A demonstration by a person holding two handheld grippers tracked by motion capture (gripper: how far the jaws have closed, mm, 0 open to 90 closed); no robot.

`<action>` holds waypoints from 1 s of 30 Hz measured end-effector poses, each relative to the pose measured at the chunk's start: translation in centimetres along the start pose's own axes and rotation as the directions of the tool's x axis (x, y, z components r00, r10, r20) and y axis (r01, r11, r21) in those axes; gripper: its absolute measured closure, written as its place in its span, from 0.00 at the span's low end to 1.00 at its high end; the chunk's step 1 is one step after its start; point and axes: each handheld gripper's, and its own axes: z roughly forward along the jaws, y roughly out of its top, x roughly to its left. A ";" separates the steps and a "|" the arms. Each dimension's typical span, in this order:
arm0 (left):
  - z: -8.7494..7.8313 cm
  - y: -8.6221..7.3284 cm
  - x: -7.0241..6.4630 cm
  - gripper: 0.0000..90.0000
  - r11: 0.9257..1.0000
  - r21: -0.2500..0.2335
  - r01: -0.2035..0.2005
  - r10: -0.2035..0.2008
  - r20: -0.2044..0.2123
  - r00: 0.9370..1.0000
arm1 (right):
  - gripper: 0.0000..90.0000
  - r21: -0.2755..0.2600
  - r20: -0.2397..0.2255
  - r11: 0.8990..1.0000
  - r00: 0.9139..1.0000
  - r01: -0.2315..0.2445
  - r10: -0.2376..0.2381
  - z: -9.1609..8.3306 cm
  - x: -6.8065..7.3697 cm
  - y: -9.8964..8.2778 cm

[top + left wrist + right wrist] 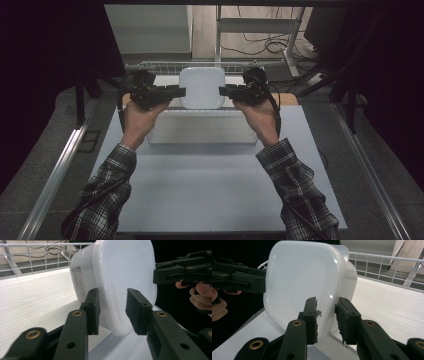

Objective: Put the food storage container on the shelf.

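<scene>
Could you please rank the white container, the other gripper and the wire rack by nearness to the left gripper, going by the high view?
1. Container, just beside its fingers.
2. Right gripper, across the container.
3. Wire rack, behind at the table's far edge; close to call with 2.

At the centre of the high view sits a milky white container (202,87) between two black grippers, left (175,92) and right (229,91). The table (210,190) below is pale grey-blue; the sleeves (107,192) at the bottom corners are black-and-white plaid.
</scene>
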 end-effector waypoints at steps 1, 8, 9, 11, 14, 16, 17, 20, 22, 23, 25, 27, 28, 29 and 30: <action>0.1 0.1 0.0 0.68 1.000 0.003 -0.004 0.004 -0.008 1.000 | 0.76 0.002 0.004 1.000 1.000 0.000 0.000 0.1 0.0 0.1; 0.7 0.5 0.0 0.68 1.000 0.022 -0.020 0.021 -0.043 0.999 | 0.71 0.000 0.015 1.000 1.000 -0.006 0.006 0.6 -0.3 0.4; 0.8 0.6 0.0 0.68 0.999 0.028 -0.024 0.026 -0.050 0.998 | 0.70 -0.001 0.014 1.000 1.000 -0.011 0.011 0.8 -0.4 0.5; 0.9 0.6 0.0 0.68 0.999 0.032 -0.022 0.023 -0.057 0.998 | 0.69 0.001 0.015 1.000 1.000 -0.017 0.017 0.9 -0.5 0.6; 1.2 0.7 0.2 0.68 0.999 0.037 -0.016 0.019 -0.061 0.998 | 0.67 0.002 0.015 1.000 1.000 -0.018 0.018 1.2 -0.8 0.7; 1.3 0.8 0.3 0.68 0.999 0.038 -0.016 0.018 -0.062 0.998 | 0.66 0.004 0.015 1.000 1.000 -0.018 0.018 1.3 -0.8 0.8; 1.4 0.8 0.3 0.68 0.999 0.038 -0.015 0.017 -0.060 0.998 | 0.65 0.002 0.018 1.000 1.000 -0.015 0.015 1.3 -0.9 0.8; 1.6 1.0 0.4 0.65 0.999 0.048 -0.003 0.006 -0.060 0.998 | 0.61 0.001 0.056 1.000 0.998 0.013 -0.013 1.5 -0.9 1.0; 1.6 1.2 0.6 0.63 0.999 0.053 0.013 -0.010 -0.056 0.998 | 0.61 0.003 0.075 1.000 0.997 0.016 -0.016 1.7 -0.9 1.1; 1.7 1.3 0.8 0.63 0.998 0.054 0.019 -0.016 -0.053 0.998 | 0.61 0.004 0.075 1.000 0.997 0.015 -0.015 1.7 -0.9 1.1; 1.9 1.5 1.2 0.61 0.998 0.050 0.024 -0.021 -0.068 0.997 | 0.61 0.001 0.076 1.000 0.997 0.012 -0.012 1.9 -1.0 1.0; 2.0 1.6 1.3 0.60 0.999 0.047 0.023 -0.020 -0.074 0.997 | 0.61 -0.005 0.071 1.000 0.997 0.008 -0.008 1.9 -1.0 1.0; 2.2 1.9 1.5 0.60 0.999 0.043 0.019 -0.015 -0.090 0.996 | 0.61 -0.010 0.079 1.000 0.997 0.008 -0.007 2.0 -1.0 1.0; 2.3 2.0 1.4 0.60 0.999 0.040 0.017 -0.013 -0.103 0.995 | 0.61 -0.011 0.083 1.000 0.997 0.011 -0.010 2.1 -1.0 1.1; 2.3 2.0 1.4 0.60 0.999 0.040 0.017 -0.013 -0.103 0.995 | 0.61 -0.013 0.087 1.000 0.996 0.013 -0.012 2.1 -1.0 1.1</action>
